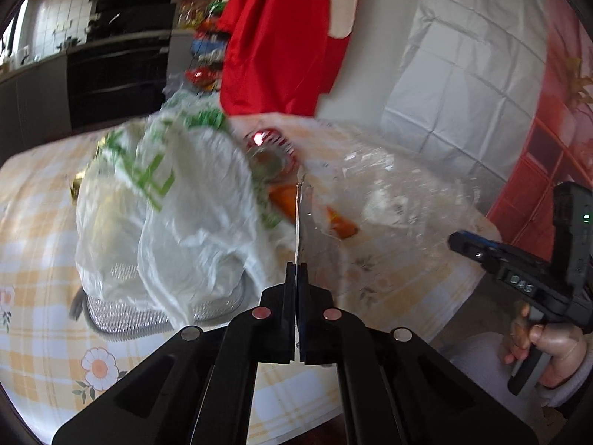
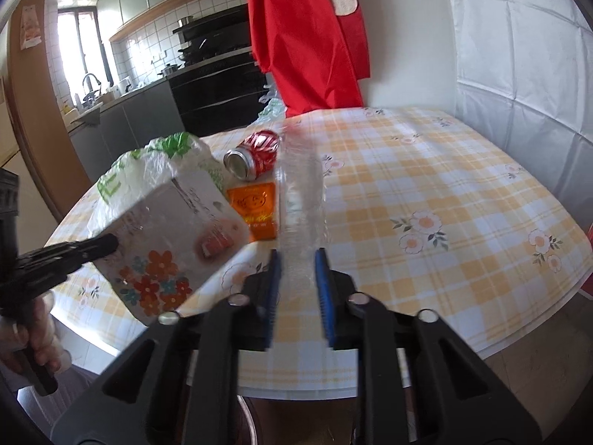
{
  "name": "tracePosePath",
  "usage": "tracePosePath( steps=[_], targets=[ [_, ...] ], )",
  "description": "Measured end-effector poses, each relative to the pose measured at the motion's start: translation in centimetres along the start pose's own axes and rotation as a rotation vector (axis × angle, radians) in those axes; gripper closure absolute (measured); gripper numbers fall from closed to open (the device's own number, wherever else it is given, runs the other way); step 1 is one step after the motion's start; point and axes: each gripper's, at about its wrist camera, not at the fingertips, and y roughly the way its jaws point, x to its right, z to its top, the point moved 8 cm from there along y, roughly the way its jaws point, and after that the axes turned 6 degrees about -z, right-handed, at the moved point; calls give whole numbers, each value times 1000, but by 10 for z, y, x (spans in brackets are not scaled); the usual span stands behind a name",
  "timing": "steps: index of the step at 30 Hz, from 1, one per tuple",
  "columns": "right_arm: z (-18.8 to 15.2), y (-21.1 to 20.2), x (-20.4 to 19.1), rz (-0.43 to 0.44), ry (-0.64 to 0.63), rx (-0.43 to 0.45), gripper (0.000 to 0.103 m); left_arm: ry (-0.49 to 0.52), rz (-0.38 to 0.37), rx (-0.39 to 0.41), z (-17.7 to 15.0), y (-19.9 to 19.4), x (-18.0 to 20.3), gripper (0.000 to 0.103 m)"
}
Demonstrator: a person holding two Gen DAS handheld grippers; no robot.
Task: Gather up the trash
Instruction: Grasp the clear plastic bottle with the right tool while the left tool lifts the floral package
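Over the table [image 2: 444,193], left hand-held gripper [image 1: 297,278] pinches carton [image 2: 166,244]; right [image 2: 298,259] seemingly grips clear plastic [image 2: 302,200].

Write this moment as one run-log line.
left hand-held gripper: shut on flowered carton | right hand-held gripper: shut on clear plastic bottle | table: red can, orange packet, white bag

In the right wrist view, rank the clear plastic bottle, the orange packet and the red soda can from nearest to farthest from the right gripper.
1. Clear plastic bottle: between the jaws of the right gripper, running away from them.
2. Orange packet: flat on the tablecloth, just left of the bottle.
3. Red soda can: on its side, beyond the packet.
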Motion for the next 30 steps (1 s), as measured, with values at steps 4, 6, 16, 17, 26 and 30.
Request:
tracePosePath(
  steps=[4, 6, 16, 17, 26, 30],
  targets=[
    [4, -5, 2, -2, 16, 7, 93, 1, -23, 64, 15, -21, 14, 102],
    [6, -9, 3, 0, 31, 12, 94, 0, -24, 100, 21, -35, 17, 102],
    [25, -43, 2, 8, 59, 81, 94, -23, 16, 242, 35, -108, 25, 102],
    [28, -49, 1, 12, 57, 93, 94, -28, 21, 251, 35, -117, 24, 102],
    [32, -85, -16, 38, 34, 142, 95, -72, 73, 296, 14, -172, 19, 102],
    [36, -103, -27, 49, 12, 169, 95, -87, 89, 308, 1, -192, 16, 102]
  ],
)
